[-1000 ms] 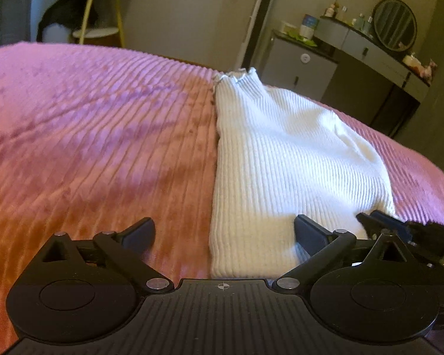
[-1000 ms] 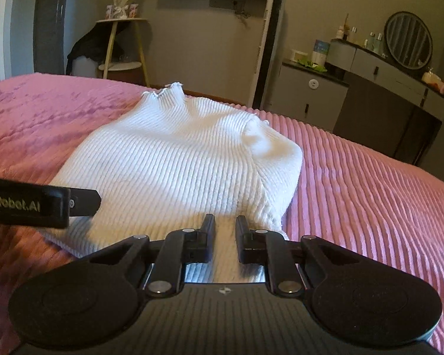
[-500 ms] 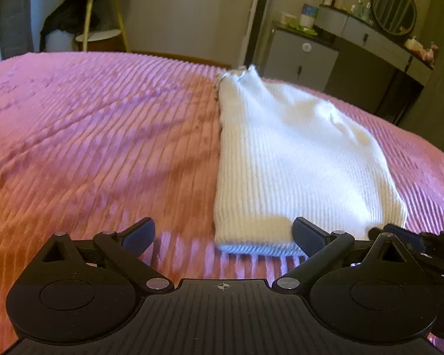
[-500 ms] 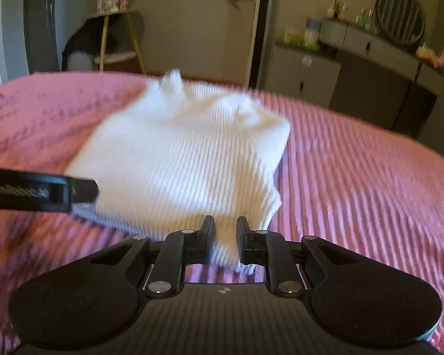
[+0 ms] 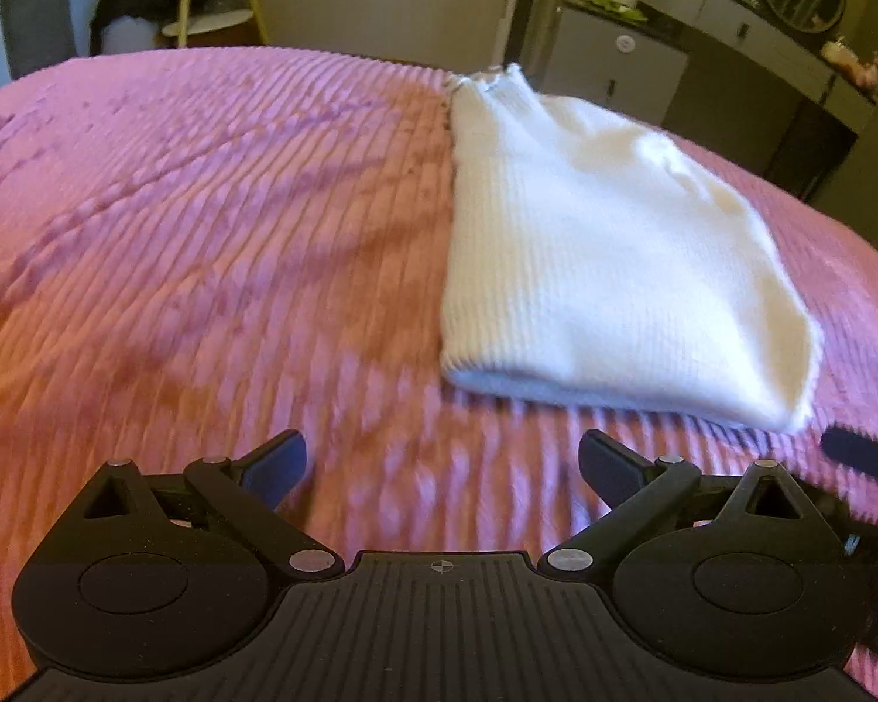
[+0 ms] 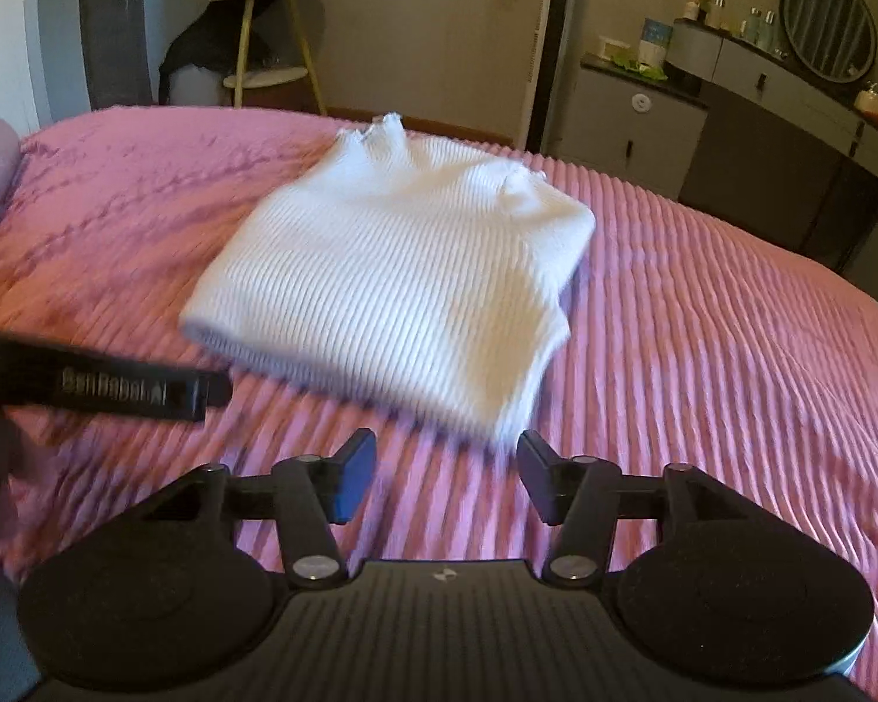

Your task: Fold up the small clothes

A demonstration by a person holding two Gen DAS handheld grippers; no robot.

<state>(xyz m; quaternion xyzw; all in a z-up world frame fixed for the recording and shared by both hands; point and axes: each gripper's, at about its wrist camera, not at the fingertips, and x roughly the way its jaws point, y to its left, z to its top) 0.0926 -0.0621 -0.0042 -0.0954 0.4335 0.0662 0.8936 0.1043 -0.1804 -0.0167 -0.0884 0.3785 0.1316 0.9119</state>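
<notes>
**Item: white sweater, folded once, released**

Left wrist: my left gripper [image 5: 442,462] gapes empty; white sweater [image 5: 603,269] lies ahead-right on pink bedspread [image 5: 205,245].

Right wrist: my right gripper [image 6: 445,468] is opening, nothing between. Next, I judge: grip hem, fold toward collar.

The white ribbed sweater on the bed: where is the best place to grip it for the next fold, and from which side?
Probably the near edge of the white ribbed sweater, approached low from the front. That edge is a rounded double layer lying on the pink bedspread, thick enough to pinch.
</notes>
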